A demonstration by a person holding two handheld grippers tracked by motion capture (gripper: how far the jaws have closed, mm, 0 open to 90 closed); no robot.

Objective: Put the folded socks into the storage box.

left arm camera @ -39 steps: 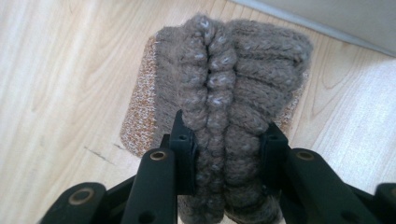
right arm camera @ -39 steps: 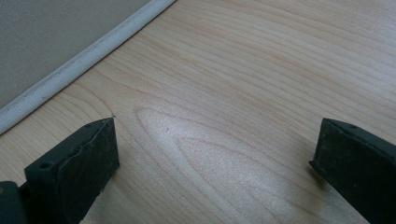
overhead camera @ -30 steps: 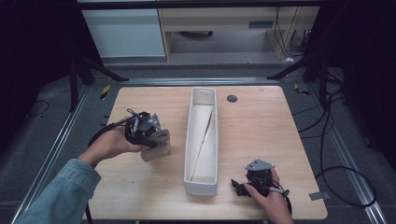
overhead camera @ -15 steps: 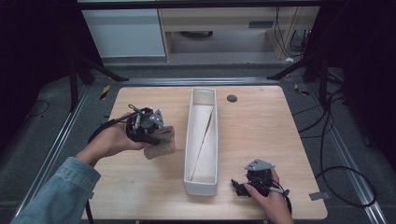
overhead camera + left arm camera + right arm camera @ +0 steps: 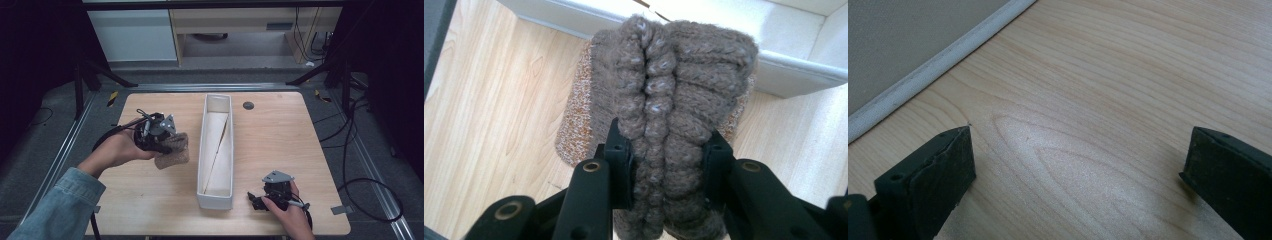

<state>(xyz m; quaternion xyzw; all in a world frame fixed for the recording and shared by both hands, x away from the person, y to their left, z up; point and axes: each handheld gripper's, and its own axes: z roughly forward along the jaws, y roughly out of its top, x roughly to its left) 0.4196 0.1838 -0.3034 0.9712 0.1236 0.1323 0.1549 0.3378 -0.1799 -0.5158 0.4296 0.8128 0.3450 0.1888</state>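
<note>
Left tongs clamped on a brown knitted sock, held above the table left of the long white tray, just beside it. Right tongs wide open, nothing between them, low over the table's near right, right of the tray's near end.

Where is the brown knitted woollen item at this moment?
In the high view the brown knitted woollen item sits left of centre, clamped in the left tool just left of the long white rectangular tray, over the light wooden table.
</note>
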